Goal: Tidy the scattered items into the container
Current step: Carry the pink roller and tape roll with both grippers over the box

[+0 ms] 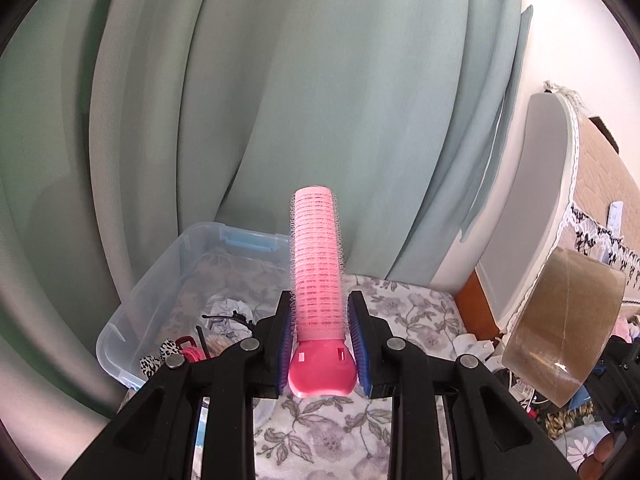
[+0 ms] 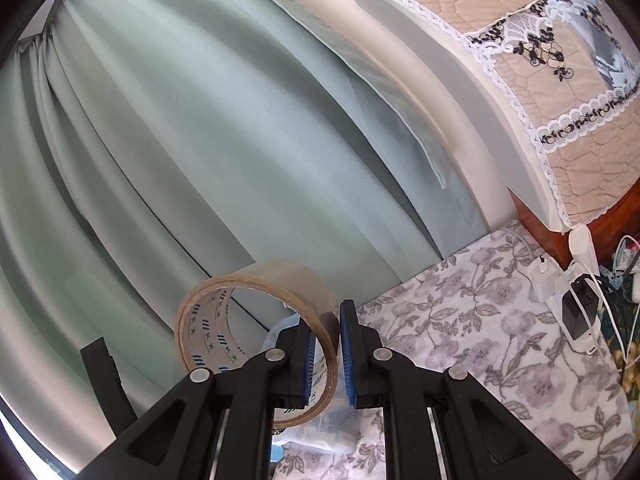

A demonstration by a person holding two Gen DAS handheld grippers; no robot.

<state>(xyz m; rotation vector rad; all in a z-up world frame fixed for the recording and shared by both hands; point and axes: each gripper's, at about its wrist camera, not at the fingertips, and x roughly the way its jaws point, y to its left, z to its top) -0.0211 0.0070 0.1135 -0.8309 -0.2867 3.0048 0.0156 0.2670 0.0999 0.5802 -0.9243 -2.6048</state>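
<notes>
My left gripper [image 1: 320, 312] is shut on a pink hair roller [image 1: 316, 256] that stands upright between the blue pads, its smooth pink clip end toward the camera. Behind and to the left sits a clear plastic container [image 1: 160, 292] with hair ties, a scrunchie and clips inside. My right gripper [image 2: 325, 328] is shut on the wall of a roll of clear packing tape [image 2: 224, 320], lifted above the floral cloth [image 2: 480, 320]. The same tape roll [image 1: 568, 328] hangs at the right edge of the left wrist view.
A pale green curtain [image 1: 280, 100] fills the background in both views. A cushioned headboard with a lace-trimmed cover [image 2: 560, 80] stands at the right. Chargers and cables [image 2: 576, 300] lie at the cloth's right edge. A small plastic bag [image 2: 320, 436] lies under the right gripper.
</notes>
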